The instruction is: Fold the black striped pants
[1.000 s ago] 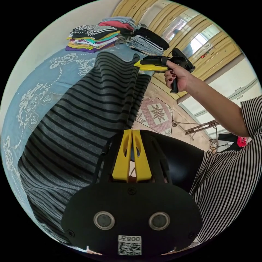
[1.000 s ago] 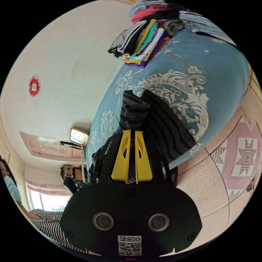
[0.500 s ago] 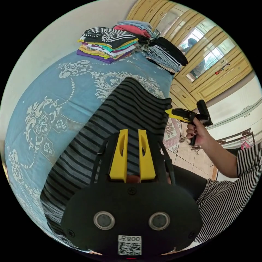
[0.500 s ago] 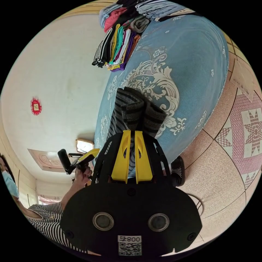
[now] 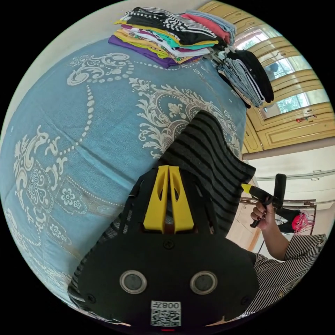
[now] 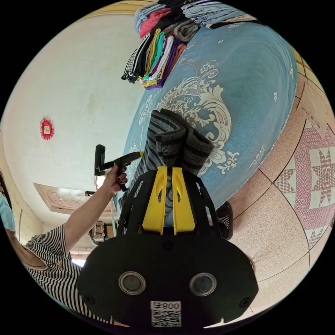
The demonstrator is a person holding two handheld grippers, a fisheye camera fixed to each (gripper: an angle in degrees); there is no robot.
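Left gripper [image 5: 169, 171]: yellow jaws pressed together on an edge of the black striped pants [image 5: 206, 164]; fabric runs from the jaw tips toward 2 o'clock across the blue patterned bedspread [image 5: 87, 122]. Right gripper [image 6: 167, 172]: jaws pinching the bunched, folded end of the same pants [image 6: 174, 139], which stands up at 12 o'clock from the tips over the bed edge. In the left gripper view the right gripper [image 5: 248, 188] sits at 4 o'clock, tip at the pants' far corner, held by a hand [image 5: 262, 216]. Stacked folded clothes [image 5: 167, 31] at 12 o'clock, a second pile [image 5: 249, 76] at 1–2 o'clock. Patterned tile floor [image 6: 314, 181] at 3 o'clock in the right gripper view.
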